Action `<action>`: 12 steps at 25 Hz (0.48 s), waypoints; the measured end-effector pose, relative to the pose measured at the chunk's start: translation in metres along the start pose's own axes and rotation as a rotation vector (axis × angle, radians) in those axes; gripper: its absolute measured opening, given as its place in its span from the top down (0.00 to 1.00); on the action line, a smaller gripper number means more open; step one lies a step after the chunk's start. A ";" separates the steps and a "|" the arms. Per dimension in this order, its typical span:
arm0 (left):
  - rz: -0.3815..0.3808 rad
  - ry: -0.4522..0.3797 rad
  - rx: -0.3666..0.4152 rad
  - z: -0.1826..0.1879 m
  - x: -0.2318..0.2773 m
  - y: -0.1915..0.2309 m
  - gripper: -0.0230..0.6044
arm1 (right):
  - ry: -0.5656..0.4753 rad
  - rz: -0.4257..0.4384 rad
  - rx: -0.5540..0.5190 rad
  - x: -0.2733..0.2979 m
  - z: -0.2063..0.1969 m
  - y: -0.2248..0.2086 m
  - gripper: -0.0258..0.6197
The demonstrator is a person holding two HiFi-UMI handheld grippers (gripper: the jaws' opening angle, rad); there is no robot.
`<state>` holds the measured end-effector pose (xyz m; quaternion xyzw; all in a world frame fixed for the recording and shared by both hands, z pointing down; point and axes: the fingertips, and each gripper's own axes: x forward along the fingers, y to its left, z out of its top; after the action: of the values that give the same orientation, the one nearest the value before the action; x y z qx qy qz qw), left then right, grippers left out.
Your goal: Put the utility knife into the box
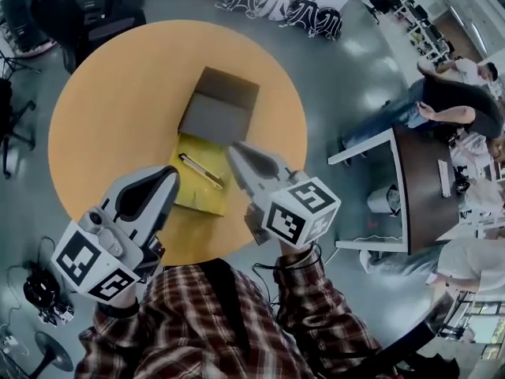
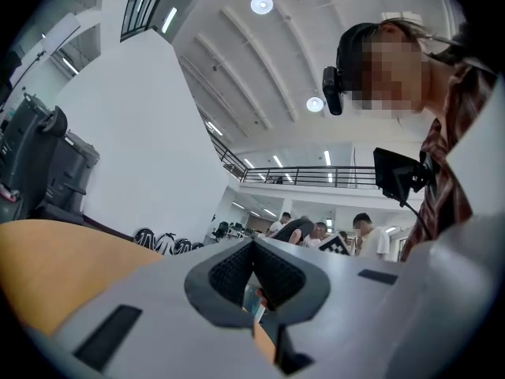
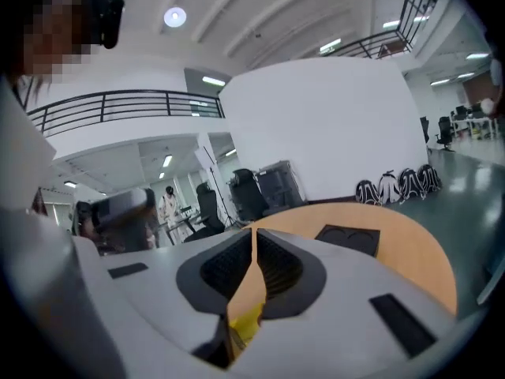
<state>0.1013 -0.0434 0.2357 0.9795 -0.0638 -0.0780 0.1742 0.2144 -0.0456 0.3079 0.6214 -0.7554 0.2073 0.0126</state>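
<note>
A utility knife with a pale, slim body lies slantwise on a yellow sheet on the round orange table. Just beyond the sheet stands a dark grey box, its lid flap folded back. My left gripper hovers at the sheet's left edge, jaws together and empty, also in its own view. My right gripper hangs over the sheet's far right corner near the box, its tips meeting with nothing between them. The box shows ahead on the right, and a bit of the yellow sheet below the jaws.
A white-framed desk with people around it stands right of the table. Backpacks line the far wall. Office chairs and equipment crowd the far left. Cables and a device lie on the floor at lower left.
</note>
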 end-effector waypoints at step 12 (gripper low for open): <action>-0.106 0.038 0.020 -0.003 0.045 -0.025 0.95 | -0.160 -0.106 -0.056 -0.069 0.022 0.014 0.94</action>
<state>0.1485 -0.0258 0.2237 0.9846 -0.0093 -0.0680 0.1610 0.2221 0.0140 0.2649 0.6743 -0.7257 0.1350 -0.0195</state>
